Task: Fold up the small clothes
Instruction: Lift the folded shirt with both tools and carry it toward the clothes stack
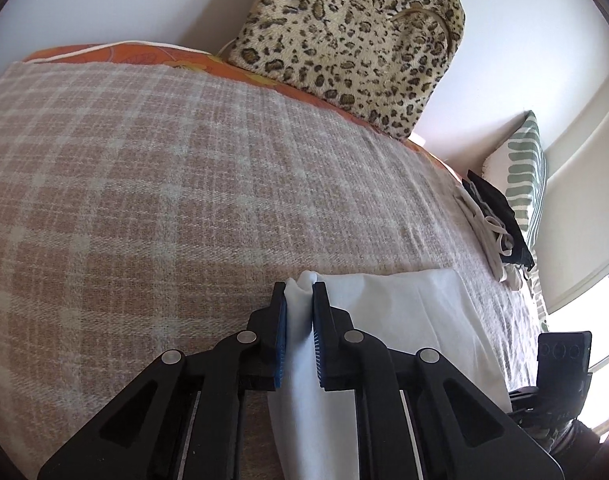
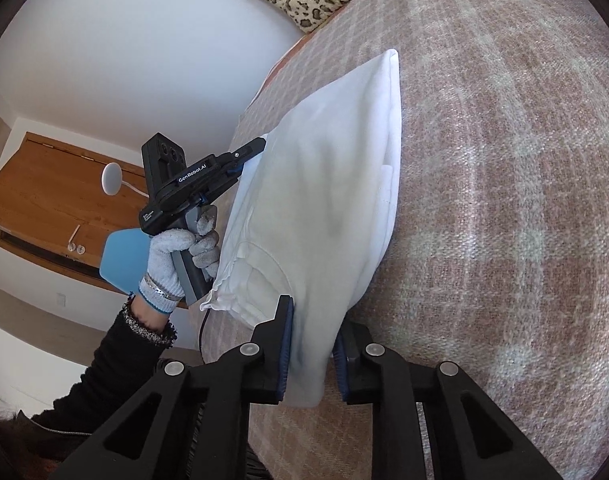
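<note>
A white garment (image 1: 404,312) lies partly folded on a plaid blanket (image 1: 144,180), one edge lifted off the bed. My left gripper (image 1: 299,296) is shut on a bunched corner of it, the cloth pinched between the blue pads. In the right wrist view the same white garment (image 2: 324,184) stretches from the left gripper (image 2: 260,145), held by a gloved hand (image 2: 172,260), to my right gripper (image 2: 314,320). The right gripper is shut on the near corner, with cloth filling the gap between its pads. The garment's far end rests flat on the blanket (image 2: 504,200).
A leopard-print cushion (image 1: 344,40) leans on the wall at the bed's far edge. A pile of black and beige clothes (image 1: 492,220) sits beside a green striped pillow (image 1: 520,168) at the right. A wooden desk (image 2: 64,192) stands beyond the bed.
</note>
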`<state>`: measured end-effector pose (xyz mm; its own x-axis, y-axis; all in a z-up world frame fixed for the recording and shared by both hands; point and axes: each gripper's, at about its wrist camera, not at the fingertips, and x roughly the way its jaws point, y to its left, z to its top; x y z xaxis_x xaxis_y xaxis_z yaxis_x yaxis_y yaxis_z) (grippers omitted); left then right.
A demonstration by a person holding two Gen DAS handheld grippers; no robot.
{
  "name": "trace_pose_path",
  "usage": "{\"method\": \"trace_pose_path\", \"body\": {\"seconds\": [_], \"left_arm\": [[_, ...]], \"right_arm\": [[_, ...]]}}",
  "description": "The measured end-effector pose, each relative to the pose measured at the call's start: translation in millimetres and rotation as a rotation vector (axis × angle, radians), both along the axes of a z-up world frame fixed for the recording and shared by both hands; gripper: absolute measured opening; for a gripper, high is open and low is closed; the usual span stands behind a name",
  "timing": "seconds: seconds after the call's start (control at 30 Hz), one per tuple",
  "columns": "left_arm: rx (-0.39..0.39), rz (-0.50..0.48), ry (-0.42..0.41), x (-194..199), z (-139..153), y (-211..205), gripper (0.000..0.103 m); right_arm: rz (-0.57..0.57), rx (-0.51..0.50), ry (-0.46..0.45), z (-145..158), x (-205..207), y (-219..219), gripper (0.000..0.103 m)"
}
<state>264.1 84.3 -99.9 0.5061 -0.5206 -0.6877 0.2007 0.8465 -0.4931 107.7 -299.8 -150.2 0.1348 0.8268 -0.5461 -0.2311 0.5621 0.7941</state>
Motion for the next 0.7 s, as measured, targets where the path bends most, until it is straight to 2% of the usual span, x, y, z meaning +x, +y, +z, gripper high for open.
{"method": "trace_pose_path", "body": {"seconds": [0.33,0.57,0.7], "left_arm": [[0.145,-0.044,-0.186,-21.1,42.9,-26.2,0.009],[0.121,-0.061,-0.268,-32.6,71.9,-40.5,0.009],[0.112,-0.069,-0.299,-34.0,82.8,-50.4,0.009]], "right_arm": [[-0.002,-0.134,-0.142,36.2,-7.3,28.4,0.01],[0.009,-0.222,-0.252,71.7,-12.8,45.6,0.009],[0.01,-0.279,-0.298,84.5,-12.7,35.5,0.009]]}}
